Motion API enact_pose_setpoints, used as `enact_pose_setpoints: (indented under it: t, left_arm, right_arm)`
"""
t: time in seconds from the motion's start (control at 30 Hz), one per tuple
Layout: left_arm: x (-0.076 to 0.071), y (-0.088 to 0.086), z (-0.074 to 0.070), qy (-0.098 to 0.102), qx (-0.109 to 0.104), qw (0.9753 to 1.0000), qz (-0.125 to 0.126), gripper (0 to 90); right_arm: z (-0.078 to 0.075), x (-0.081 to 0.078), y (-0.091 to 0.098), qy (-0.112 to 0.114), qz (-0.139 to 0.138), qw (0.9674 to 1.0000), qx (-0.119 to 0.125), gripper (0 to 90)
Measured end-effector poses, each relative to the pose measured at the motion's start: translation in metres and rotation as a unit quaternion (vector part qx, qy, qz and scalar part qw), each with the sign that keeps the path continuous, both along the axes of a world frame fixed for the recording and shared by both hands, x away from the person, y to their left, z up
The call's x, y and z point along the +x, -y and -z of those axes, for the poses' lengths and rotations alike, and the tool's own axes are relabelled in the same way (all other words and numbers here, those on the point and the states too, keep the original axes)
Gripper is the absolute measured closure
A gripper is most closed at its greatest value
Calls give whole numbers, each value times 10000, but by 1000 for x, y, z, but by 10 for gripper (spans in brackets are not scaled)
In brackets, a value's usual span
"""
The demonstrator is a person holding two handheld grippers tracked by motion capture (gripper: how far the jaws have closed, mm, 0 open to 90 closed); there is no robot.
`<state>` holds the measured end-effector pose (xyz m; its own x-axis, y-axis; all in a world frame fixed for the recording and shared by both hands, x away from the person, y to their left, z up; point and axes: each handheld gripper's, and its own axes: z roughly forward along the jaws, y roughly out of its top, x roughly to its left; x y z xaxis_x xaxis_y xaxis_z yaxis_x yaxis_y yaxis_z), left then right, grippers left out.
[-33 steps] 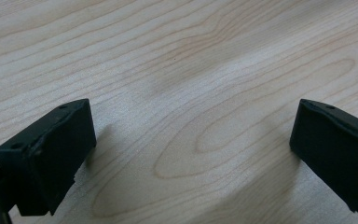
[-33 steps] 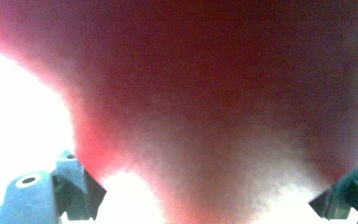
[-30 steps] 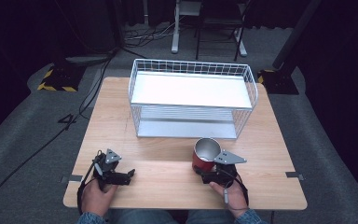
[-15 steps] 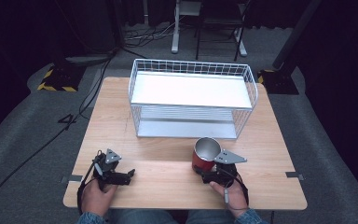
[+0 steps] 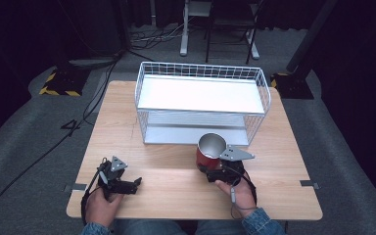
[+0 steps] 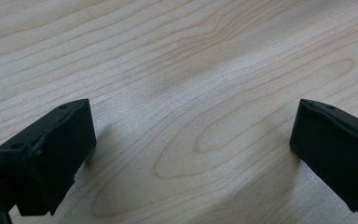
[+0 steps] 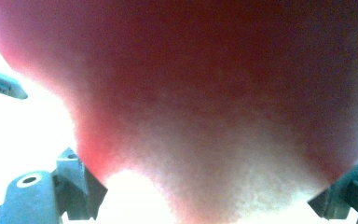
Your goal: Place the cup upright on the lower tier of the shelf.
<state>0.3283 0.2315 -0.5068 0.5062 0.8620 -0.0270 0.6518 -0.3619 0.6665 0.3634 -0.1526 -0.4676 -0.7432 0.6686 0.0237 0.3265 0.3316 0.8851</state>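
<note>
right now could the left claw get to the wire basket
Probably yes: the left claw is open and holds nothing, and bare table lies between it and the wire basket; the red cup is off to the side.

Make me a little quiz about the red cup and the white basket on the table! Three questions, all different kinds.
1. True or false: the red cup is held by the right gripper.
2. Where is the white wire basket? A) on the floor B) at the far side of the wooden table C) in the person's left hand
3. Fill in the missing word: the left gripper has its jaws ____ over bare wood, with nothing between them.

Key: 1 true. 2 B. 3 open.
</note>
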Motion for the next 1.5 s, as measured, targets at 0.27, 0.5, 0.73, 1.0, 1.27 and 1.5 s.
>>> enact_pose_setpoints:
  t: [0.27, 0.5, 0.73, 1.0, 1.27, 1.5]
  left_arm:
    - [0, 0, 0, 1, 1, 10000, 2, 5]
    - [0, 0, 0, -5, 2, 10000, -2, 5]
    - [-1, 0, 0, -6, 5, 10000, 6, 5]
    - [0, 0, 0, -13, -1, 10000, 14, 5]
    - [0, 0, 0, -10, 3, 10000, 9, 5]
    - [0, 0, 0, -3, 2, 10000, 2, 5]
  right_arm:
    - [-15, 23, -13, 52, -23, 10000, -51, 172]
    - [-19, 39, -21, 2, 37, 9999, -100, 172]
    - [-19, 52, -27, -45, 151, 9998, -109, 172]
    - [-14, 69, -34, -69, 326, 9994, -97, 172]
    - [-8, 85, -43, -45, 480, 9988, -25, 172]
    - [-5, 95, -50, -11, 639, 9979, -55, 172]
